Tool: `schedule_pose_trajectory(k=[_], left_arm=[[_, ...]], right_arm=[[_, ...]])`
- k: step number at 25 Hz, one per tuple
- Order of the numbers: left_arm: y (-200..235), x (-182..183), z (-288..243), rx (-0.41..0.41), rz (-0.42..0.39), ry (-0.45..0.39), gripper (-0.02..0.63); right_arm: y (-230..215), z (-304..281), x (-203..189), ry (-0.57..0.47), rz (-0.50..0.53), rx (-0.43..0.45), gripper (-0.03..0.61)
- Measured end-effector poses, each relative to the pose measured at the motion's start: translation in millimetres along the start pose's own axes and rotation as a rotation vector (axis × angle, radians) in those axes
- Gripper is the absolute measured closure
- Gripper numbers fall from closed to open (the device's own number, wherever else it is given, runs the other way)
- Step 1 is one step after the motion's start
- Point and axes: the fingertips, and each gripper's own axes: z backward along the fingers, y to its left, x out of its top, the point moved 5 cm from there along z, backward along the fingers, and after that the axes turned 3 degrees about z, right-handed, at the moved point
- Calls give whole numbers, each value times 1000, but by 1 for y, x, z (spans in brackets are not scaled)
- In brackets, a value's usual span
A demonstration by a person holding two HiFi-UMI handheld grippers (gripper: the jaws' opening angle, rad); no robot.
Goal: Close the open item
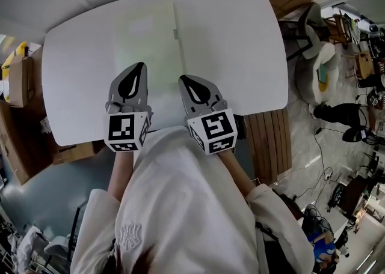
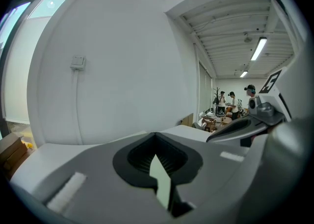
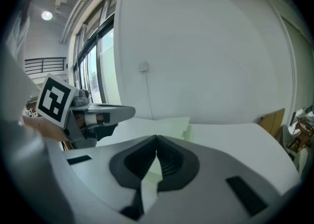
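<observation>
A flat pale green folder [image 1: 147,35] lies on the white table [image 1: 240,56], its cover down and flat, a small tab on its right edge. Both grippers hover side by side over the table's near part, just short of the folder. The left gripper [image 1: 139,66] is shut with nothing between its jaws, and its tip reaches the folder's near edge. The right gripper [image 1: 182,79] is also shut and empty. In the right gripper view the folder [image 3: 164,122] lies beyond the closed jaws [image 3: 157,138], with the left gripper [image 3: 95,115] to the left. The left gripper view looks over its closed jaws [image 2: 156,134] at a wall.
Cardboard boxes [image 1: 18,86] stand left of the table. A wooden slatted bench [image 1: 274,140] sits at its right near corner, and chairs [image 1: 319,62] and cluttered floor lie further right. People [image 2: 230,102] stand far off in the room.
</observation>
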Motion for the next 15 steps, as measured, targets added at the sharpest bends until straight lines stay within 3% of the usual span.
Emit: schedule_pose_trajectory(k=[15], left_arm=[[5, 25, 38, 19, -25, -93, 606]], right_arm=[[18, -2, 7, -10, 32, -10, 569]])
